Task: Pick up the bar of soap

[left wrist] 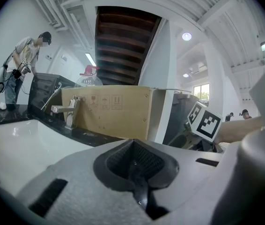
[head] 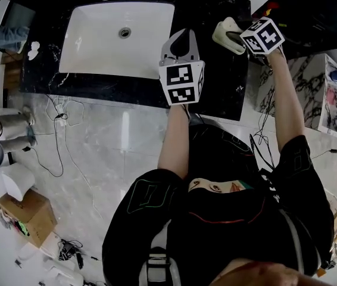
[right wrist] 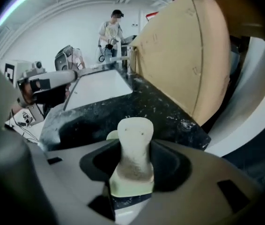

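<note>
Worked at a dark, speckled worktop [head: 216, 94], with a white sink [head: 97, 46] sunk into its left half as the fixed mark for all else. Backed along the far edge, behind the sink and to its right, by a large cardboard box [right wrist: 193, 60], which left only a narrow strip of stone to the right of the sink to work on.

Kept the left gripper [left wrist: 136, 170] just right of the sink, over the near part of that strip, jaws pressed together with nothing between them. Probably parked there as the idle tool, clear of the other arm's path.

Reached the right gripper [right wrist: 131, 170] farther right of the sink, toward the worktop's far right corner, and pinched the bar of soap [right wrist: 133, 144] in it. Took the pale, cream-coloured bar by its near end, so most of it stood up and out beyond the jaws, with a darker smudge across the middle. Probably chose the end grip because that was the part the jaws could close round from this side.

Seemed to hold the bar above the stone rather than on it, though no view settled that. Judged the grasp made and the pick-up near complete.
</note>
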`<action>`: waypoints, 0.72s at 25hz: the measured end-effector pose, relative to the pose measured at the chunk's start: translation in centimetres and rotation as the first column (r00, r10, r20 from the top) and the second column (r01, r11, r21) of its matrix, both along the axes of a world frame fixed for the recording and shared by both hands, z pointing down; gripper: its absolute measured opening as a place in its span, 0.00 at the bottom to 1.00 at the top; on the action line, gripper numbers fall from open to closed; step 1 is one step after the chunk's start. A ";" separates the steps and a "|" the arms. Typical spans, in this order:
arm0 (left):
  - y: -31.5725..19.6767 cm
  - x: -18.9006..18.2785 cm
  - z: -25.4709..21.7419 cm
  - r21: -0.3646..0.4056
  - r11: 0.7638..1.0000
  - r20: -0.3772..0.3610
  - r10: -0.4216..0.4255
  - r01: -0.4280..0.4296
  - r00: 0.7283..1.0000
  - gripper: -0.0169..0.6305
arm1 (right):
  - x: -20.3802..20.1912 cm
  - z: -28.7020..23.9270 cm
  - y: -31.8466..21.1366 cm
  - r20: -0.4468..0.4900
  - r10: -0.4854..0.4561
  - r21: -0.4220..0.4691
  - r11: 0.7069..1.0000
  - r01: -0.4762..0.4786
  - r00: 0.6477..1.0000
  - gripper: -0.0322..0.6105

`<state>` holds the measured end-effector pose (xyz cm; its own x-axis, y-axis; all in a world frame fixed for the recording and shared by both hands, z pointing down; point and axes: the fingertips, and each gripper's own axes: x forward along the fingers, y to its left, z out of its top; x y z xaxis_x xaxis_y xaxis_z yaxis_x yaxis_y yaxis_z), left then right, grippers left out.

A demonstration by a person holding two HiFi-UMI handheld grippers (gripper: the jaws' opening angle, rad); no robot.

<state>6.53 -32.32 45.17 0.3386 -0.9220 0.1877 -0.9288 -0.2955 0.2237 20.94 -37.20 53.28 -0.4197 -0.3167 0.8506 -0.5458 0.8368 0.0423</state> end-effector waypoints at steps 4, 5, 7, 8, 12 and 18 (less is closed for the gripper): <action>0.5 0.4 -1.1 0.018 1.000 0.007 -0.001 0.001 1.000 0.04 | 0.3 -3.4 0.5 0.118 0.044 0.106 0.993 -0.056 0.992 0.36; 0.6 0.6 -1.6 0.027 1.000 0.012 0.003 -0.003 1.000 0.04 | 0.4 -4.3 0.7 0.152 0.057 0.132 0.988 -0.077 0.987 0.36; 0.6 0.9 -2.6 0.047 0.999 0.022 0.010 -0.011 1.000 0.04 | 0.6 -6.1 1.0 0.216 0.081 0.180 0.976 -0.121 0.973 0.36; 0.6 1.0 -3.1 0.056 0.998 0.028 0.013 -0.014 1.000 0.04 | 0.7 -6.9 1.2 0.247 0.089 0.202 0.969 -0.141 0.965 0.36; 0.8 2.1 -5.1 0.094 0.995 0.044 0.029 -0.033 0.999 0.04 | 1.9 -10.9 2.0 0.374 0.126 0.281 0.929 -0.242 0.919 0.36; 1.2 2.8 -7.2 0.132 0.990 0.066 0.045 -0.054 0.997 0.04 | 4.0 -15.8 3.5 0.576 0.200 0.319 0.838 -0.443 0.792 0.36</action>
<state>9.35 -31.16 37.98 0.3758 -0.9227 0.0867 -0.9232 -0.3646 0.1211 24.90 -33.69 37.52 -0.5487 -0.7815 0.2969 -0.8211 0.5705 -0.0158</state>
